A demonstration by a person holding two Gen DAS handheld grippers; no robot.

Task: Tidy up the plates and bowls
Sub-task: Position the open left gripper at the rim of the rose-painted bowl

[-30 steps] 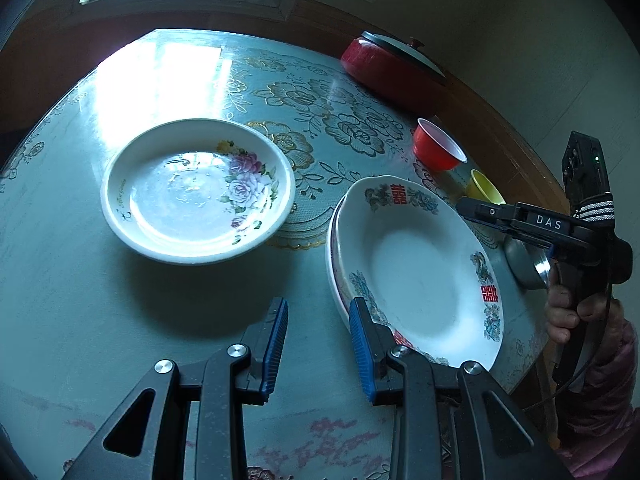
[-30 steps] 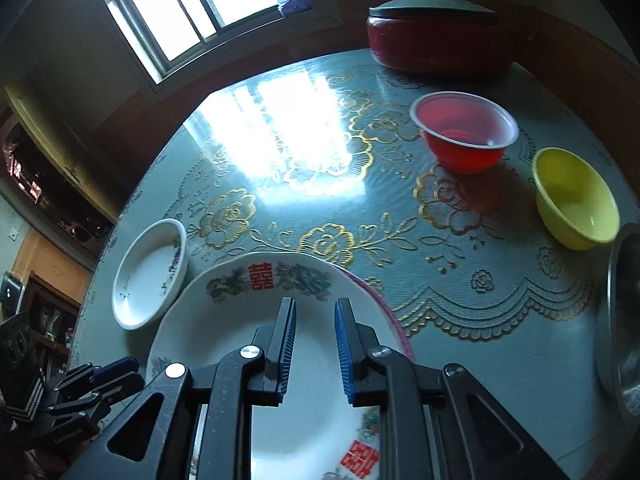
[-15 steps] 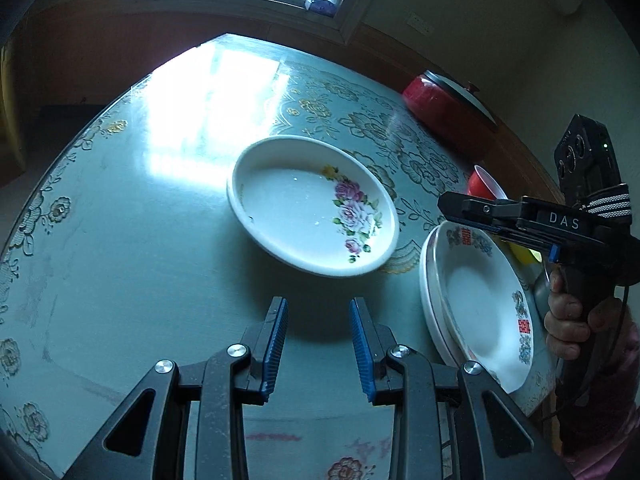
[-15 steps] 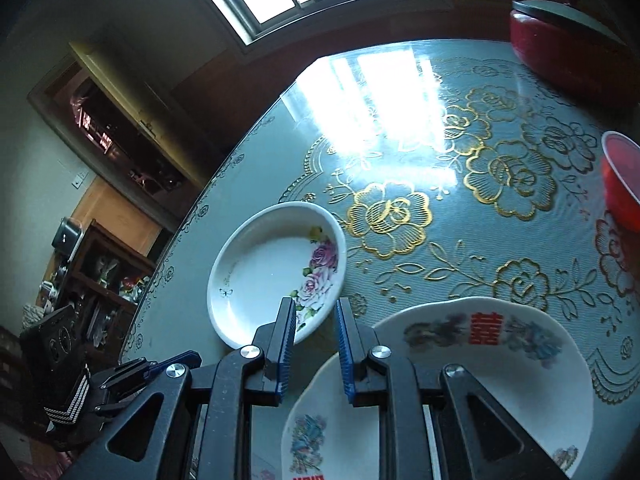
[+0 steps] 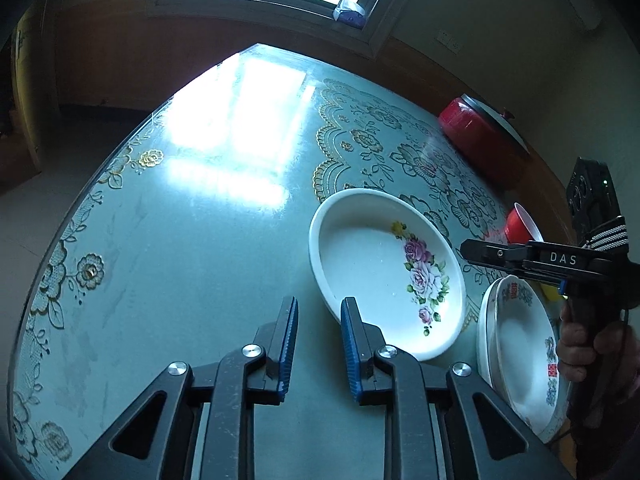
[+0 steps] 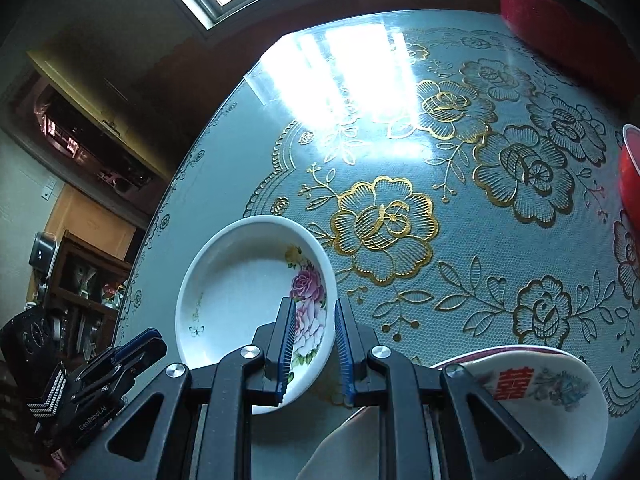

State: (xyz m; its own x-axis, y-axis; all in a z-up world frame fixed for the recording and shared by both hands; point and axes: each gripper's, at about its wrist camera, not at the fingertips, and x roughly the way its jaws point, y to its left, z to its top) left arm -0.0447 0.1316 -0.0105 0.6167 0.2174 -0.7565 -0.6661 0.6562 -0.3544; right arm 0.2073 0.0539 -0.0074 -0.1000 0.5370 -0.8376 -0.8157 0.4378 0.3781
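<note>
A: Left gripper (image 5: 316, 346) jaws are closing, a narrow gap left, nothing between them, only bare tablecloth under the gap. Its right pad sits just beside the near rim of the rose-pattern plate (image 5: 384, 272).

B: Right gripper (image 6: 314, 346)?

A: Narrow gap too, holding nothing. In its own view the rose plate's right rim shows in that gap, but I can't tell whether the pads touch it.

B: Plan, as I read it: rose plate goes onto the stacked plates with the red character (image 5: 520, 352) at the near right edge of the table (image 5: 180, 240).

A: Agreed. Advice: straddle the rim, one pad inside the well, one under the lip. The glaze looks slick, so bite deep. Lift level and set it down centred. The stack already overhangs the table edge.

B: Contents?

A: Rose plate empty. Top stacked plate empty. Red bowl (image 6: 630, 172) at far right, nothing seen in the part in view. Red lidded pot (image 5: 480, 136) at the far edge, lid on, contents hidden.

B: Mind the tablecloth, plates may slide on it.
</note>
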